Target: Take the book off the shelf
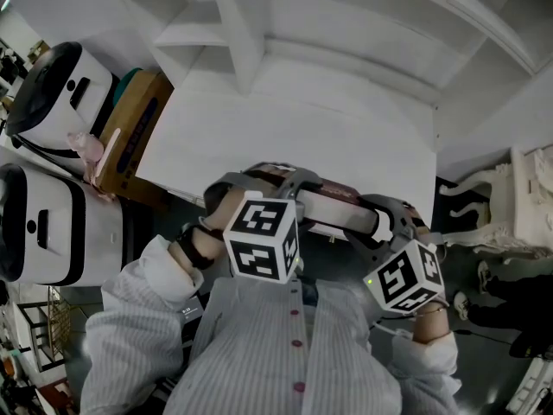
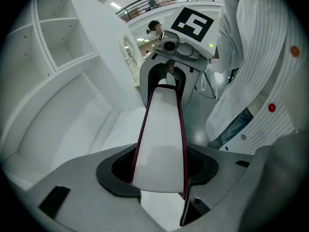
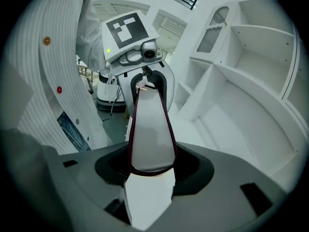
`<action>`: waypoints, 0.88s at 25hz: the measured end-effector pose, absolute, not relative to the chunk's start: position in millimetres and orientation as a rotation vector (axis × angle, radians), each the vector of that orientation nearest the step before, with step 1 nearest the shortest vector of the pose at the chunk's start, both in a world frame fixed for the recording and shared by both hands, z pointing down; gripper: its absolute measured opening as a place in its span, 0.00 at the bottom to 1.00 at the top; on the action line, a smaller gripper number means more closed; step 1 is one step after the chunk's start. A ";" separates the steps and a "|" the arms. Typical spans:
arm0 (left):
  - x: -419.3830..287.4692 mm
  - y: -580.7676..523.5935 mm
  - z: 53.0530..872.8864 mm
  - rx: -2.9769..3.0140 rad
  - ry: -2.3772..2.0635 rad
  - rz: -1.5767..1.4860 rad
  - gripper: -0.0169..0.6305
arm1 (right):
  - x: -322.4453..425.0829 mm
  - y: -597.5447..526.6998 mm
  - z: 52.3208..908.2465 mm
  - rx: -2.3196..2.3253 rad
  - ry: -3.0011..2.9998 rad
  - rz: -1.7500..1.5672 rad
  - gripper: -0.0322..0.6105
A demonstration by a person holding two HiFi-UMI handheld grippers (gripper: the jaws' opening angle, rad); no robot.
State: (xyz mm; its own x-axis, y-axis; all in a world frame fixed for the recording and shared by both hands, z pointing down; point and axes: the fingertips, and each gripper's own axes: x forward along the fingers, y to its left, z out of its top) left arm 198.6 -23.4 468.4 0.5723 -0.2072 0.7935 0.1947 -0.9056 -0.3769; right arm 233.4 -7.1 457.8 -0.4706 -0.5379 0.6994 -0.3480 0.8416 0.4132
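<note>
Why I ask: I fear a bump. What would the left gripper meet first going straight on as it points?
The left gripper is shut on the book, which runs straight ahead to the right gripper clamping its far end. That gripper likely comes first, though depth is unclear.

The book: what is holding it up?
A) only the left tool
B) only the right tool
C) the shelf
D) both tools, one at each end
D: the left tool is shut on one end of the book, and the right tool is shut on the other end.
</note>
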 end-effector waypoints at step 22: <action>206.8 -21.3 462.4 -2.354 0.026 -1.258 0.40 | 241.4 -5.1 453.5 0.632 -2.088 -0.293 0.38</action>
